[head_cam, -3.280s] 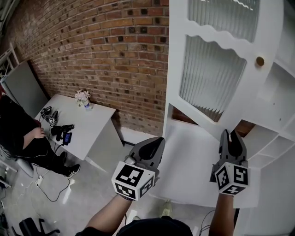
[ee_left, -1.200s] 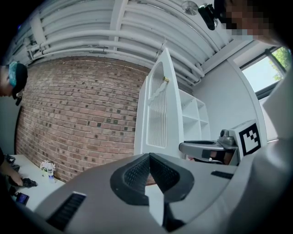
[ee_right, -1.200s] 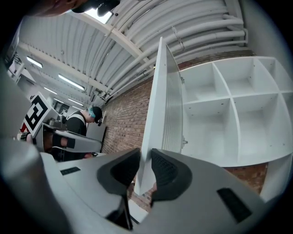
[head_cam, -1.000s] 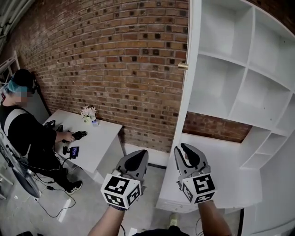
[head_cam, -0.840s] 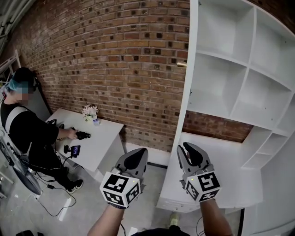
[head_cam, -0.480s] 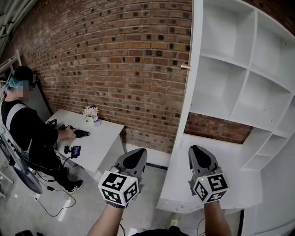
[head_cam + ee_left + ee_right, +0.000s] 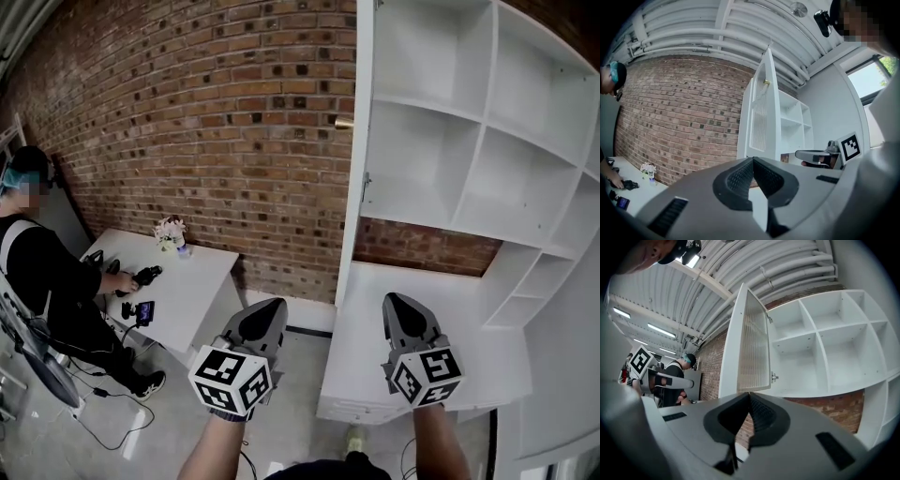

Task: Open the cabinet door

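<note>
The cabinet door [image 7: 355, 187] has swung open, beyond left tongs [image 7: 270, 307] and right tongs [image 7: 397, 302].

Open cabinet door [image 7: 356, 112] left of shelves [image 7: 441, 159]; brick wall [image 7: 206, 122] behind; table [image 7: 192, 281] far left, person [image 7: 42, 281] beside.

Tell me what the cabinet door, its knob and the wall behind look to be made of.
The cabinet door has a smooth, matt white frame, painted wood or board by its look; its panel shows fine vertical ribs, likely reeded glass or plastic. The knob is small, shiny and brass-coloured, probably metal. The wall is red-brown brick with pale mortar joints, rough and unpainted.
</note>
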`<action>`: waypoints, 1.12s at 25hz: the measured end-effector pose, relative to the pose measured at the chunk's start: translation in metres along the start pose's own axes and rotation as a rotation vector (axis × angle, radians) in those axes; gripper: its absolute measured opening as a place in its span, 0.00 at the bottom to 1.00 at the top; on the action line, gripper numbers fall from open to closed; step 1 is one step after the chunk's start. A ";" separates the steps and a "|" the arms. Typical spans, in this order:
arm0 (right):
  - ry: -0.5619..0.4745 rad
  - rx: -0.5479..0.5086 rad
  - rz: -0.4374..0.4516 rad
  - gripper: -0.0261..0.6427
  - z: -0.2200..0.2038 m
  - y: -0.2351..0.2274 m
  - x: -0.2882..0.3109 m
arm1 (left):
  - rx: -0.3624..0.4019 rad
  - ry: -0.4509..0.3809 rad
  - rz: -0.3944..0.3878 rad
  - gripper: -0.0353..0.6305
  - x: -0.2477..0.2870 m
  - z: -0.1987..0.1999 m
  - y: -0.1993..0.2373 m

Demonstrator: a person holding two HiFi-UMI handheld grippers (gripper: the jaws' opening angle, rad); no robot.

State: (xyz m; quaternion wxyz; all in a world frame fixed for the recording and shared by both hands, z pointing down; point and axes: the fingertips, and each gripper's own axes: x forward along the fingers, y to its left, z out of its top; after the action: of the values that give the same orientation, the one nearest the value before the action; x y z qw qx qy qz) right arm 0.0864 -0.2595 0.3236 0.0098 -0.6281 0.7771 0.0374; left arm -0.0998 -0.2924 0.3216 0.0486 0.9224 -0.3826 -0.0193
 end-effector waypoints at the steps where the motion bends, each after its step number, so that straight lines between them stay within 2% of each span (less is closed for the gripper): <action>1: 0.005 0.001 -0.005 0.05 -0.001 -0.002 -0.002 | -0.001 0.001 0.000 0.06 0.000 0.000 -0.001; 28: 0.021 -0.041 -0.009 0.04 -0.001 -0.003 -0.004 | 0.013 -0.010 0.000 0.06 0.001 0.009 -0.002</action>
State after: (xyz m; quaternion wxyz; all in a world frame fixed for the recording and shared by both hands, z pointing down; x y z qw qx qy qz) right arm 0.0904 -0.2568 0.3245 -0.0110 -0.6320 0.7735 0.0468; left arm -0.0983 -0.2928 0.3126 0.0407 0.9226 -0.3829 -0.0212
